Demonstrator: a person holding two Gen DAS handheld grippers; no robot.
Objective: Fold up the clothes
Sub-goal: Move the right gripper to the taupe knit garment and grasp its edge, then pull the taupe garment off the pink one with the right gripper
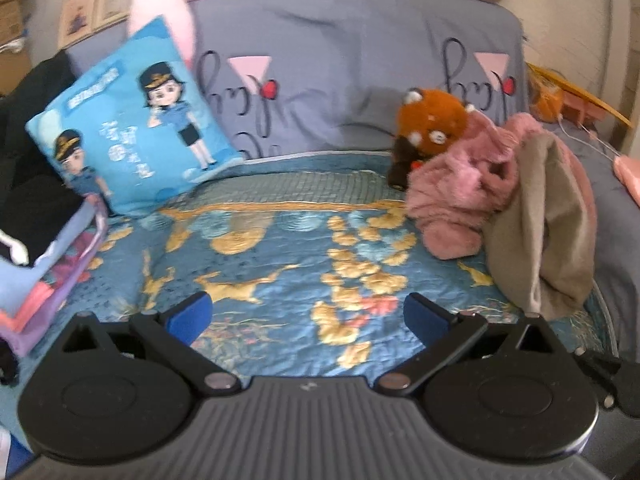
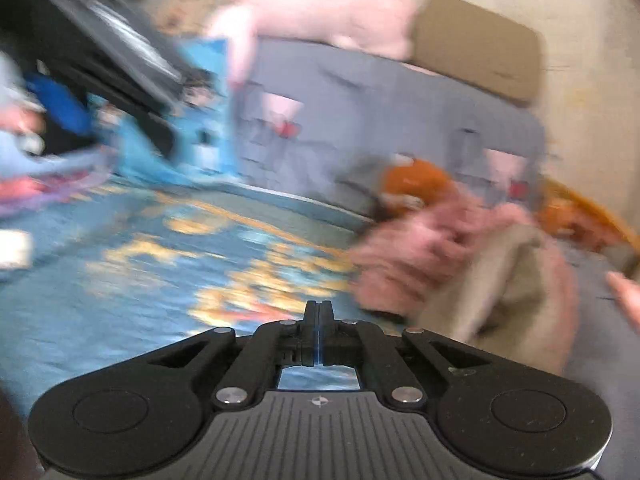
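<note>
The left gripper is hanging over the blue quilt with its fingers spread wide and nothing between them. The right gripper is pressing its fingers tight together, with nothing in them. The clothes to fold are sitting in a heap on the quilt: a fuzzy pink top with a tan cloth draped next to it. A red panda toy is touching the pink top from behind. Far across the quilt from the heap, a blue pillow is leaning, and folded clothes are lying stacked.
</note>
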